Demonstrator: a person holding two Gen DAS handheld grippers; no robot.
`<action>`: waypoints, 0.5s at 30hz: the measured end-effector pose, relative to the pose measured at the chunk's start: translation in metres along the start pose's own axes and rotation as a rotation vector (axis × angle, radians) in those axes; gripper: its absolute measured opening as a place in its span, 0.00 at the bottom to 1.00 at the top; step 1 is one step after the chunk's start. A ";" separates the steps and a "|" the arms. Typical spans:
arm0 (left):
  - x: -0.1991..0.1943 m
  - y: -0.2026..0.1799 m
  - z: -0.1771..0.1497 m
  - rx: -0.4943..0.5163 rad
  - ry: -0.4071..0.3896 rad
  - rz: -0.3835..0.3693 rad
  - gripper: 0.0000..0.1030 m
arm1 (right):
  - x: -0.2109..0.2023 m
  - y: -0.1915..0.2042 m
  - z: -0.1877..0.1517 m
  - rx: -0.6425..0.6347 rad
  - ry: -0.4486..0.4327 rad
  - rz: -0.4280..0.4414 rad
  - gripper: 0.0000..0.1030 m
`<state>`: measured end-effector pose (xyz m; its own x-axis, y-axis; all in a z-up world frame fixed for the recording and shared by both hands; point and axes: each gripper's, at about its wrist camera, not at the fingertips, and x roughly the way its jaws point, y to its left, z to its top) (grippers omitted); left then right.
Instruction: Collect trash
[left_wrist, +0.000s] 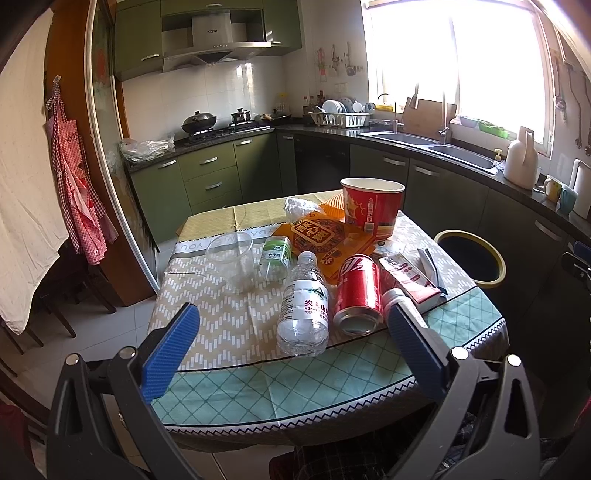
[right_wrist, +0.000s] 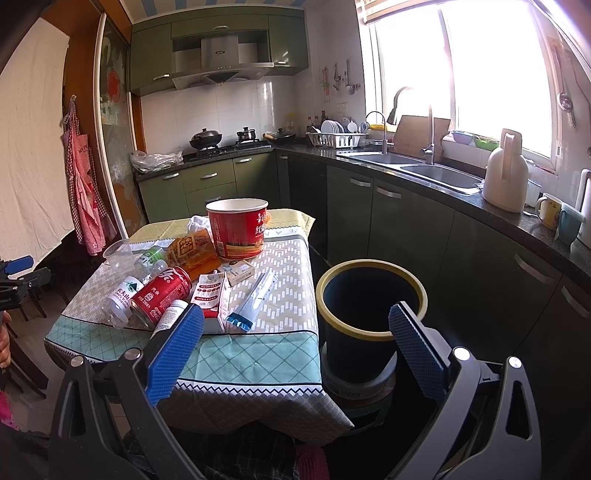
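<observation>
Trash lies on a small table (left_wrist: 229, 384): a clear water bottle (left_wrist: 303, 306), a red cola can (left_wrist: 359, 295) on its side, a clear plastic cup (left_wrist: 232, 260), a small green bottle (left_wrist: 275, 256), an orange snack bag (left_wrist: 325, 236), a red noodle bowl (left_wrist: 371, 206) and a red-white carton (left_wrist: 410, 278). My left gripper (left_wrist: 293, 319) hangs open above the table's near edge, empty. In the right wrist view, the dark bin with a yellow rim (right_wrist: 369, 306) stands right of the table (right_wrist: 258, 354). My right gripper (right_wrist: 295, 321) is open and empty, near the bin.
Green kitchen cabinets (left_wrist: 207, 173) and a counter with a double sink (left_wrist: 424, 144) run behind and to the right. A white jug (right_wrist: 505, 173) and mugs (right_wrist: 550, 210) stand on the counter. Dark chairs (left_wrist: 55, 295) stand left of the table. A silver-blue wrapper (right_wrist: 253, 299) lies near the table edge.
</observation>
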<state>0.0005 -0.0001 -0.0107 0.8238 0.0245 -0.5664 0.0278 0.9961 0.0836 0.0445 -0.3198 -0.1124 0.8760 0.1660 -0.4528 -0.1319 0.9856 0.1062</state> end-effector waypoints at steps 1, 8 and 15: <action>0.003 -0.002 0.000 0.005 0.005 0.001 0.95 | 0.001 -0.001 0.000 -0.002 0.005 0.000 0.96; 0.031 -0.001 0.018 0.015 0.073 -0.019 0.94 | 0.026 -0.017 0.033 -0.004 0.059 0.129 0.96; 0.081 0.005 0.057 0.041 0.177 -0.025 0.94 | 0.093 -0.027 0.099 -0.021 0.240 0.202 0.96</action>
<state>0.0996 0.0018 -0.0094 0.7098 0.0180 -0.7042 0.0733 0.9924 0.0992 0.1751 -0.3346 -0.0700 0.6967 0.3590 -0.6210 -0.3036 0.9320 0.1981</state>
